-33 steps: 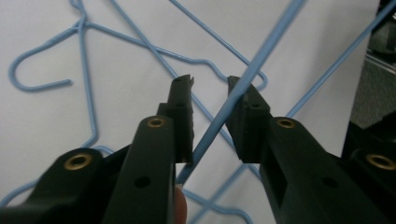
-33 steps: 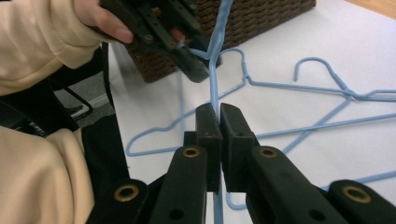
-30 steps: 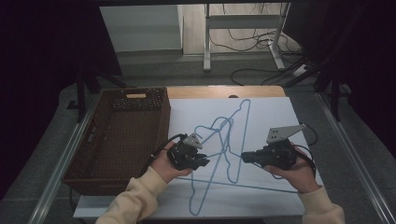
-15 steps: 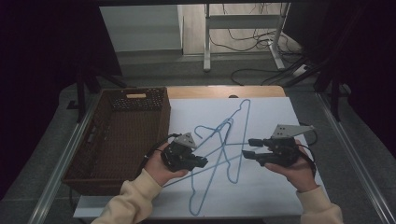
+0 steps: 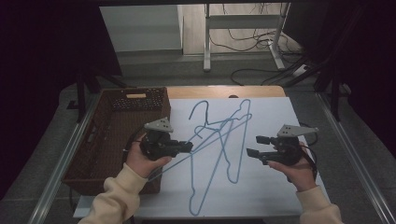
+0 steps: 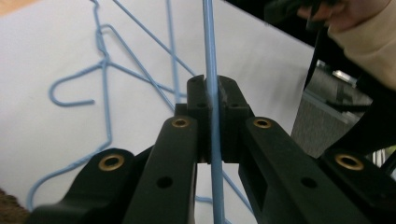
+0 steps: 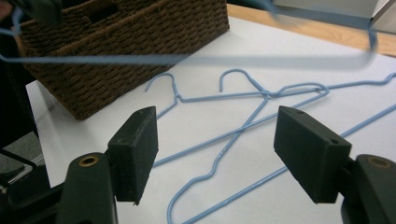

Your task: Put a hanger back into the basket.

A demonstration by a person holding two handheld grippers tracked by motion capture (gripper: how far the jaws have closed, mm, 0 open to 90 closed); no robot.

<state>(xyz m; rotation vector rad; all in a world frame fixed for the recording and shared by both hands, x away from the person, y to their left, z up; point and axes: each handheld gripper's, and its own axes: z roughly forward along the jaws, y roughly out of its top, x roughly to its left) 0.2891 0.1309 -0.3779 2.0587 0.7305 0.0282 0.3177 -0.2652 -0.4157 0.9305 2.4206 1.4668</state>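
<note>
High view: going left to right, the basket (image 5: 112, 135) sits at the table's left edge, then my left gripper (image 5: 186, 147) pinching a blue wire hanger (image 5: 219, 133) by its long straight bar. That hanger is tilted up off the white sheet (image 5: 271, 186), its far end over the middle of the table. In the left gripper view the pads (image 6: 198, 112) press on the wire (image 6: 212, 116) from both sides. Two more hangers (image 5: 233, 154) lie crossed on the sheet between my hands.

My right gripper (image 5: 254, 146) hangs near the table's right edge, jaws spread with nothing between them; they have just been opening.

I judge the hanger light and springy: thin wire that flexes and swings when held at one point, and smooth enough to twist in the pads. The straight bar near a corner looks like the best hold, away from the hook, which could snag the others.

It looks pale blue, coated, triangular, with a small curled hook and a twisted neck.
</note>
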